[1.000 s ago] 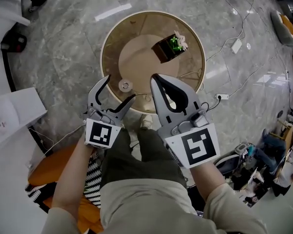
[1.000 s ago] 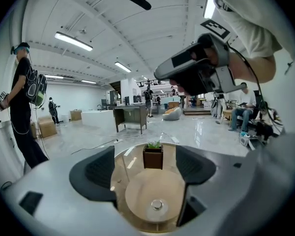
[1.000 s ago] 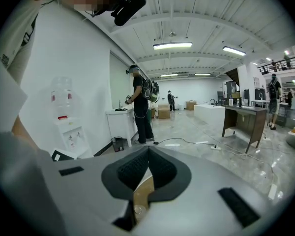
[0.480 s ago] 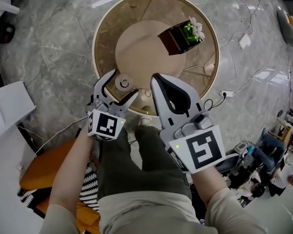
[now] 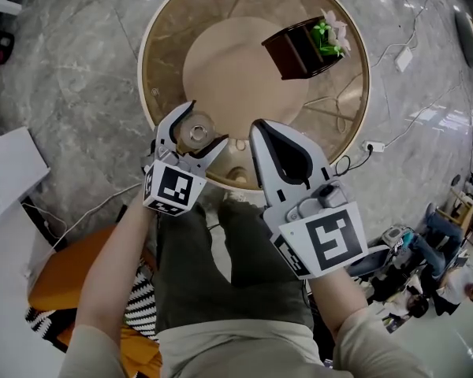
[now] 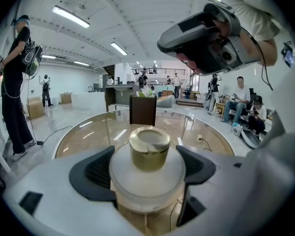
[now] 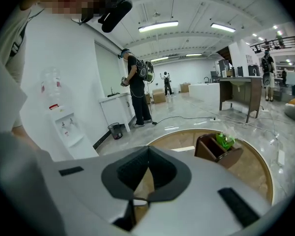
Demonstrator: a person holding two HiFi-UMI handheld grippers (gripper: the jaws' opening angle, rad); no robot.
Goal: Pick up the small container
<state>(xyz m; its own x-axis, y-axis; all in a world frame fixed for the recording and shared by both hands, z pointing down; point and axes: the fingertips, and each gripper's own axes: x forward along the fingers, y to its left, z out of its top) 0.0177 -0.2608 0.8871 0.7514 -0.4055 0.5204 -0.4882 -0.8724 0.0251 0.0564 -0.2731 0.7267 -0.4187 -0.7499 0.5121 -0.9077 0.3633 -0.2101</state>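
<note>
The small container is a round pale jar with a gold lid, standing near the front-left rim of the round glass table. My left gripper is open, one jaw on each side of the jar. In the left gripper view the container fills the gap between the dark pads, and I cannot tell whether they touch it. My right gripper is shut and empty, held above the table's front edge, to the right of the jar. Its jaws meet at the tips.
A dark brown box with a green plant stands at the table's far right, also seen as the box beyond the jar. Cables and a power strip lie on the marble floor. An orange seat is beneath me. People stand around.
My left gripper has moved forward over the table edge, so the jar now sits between its open jaws. The right gripper stays shut and has barely moved.
</note>
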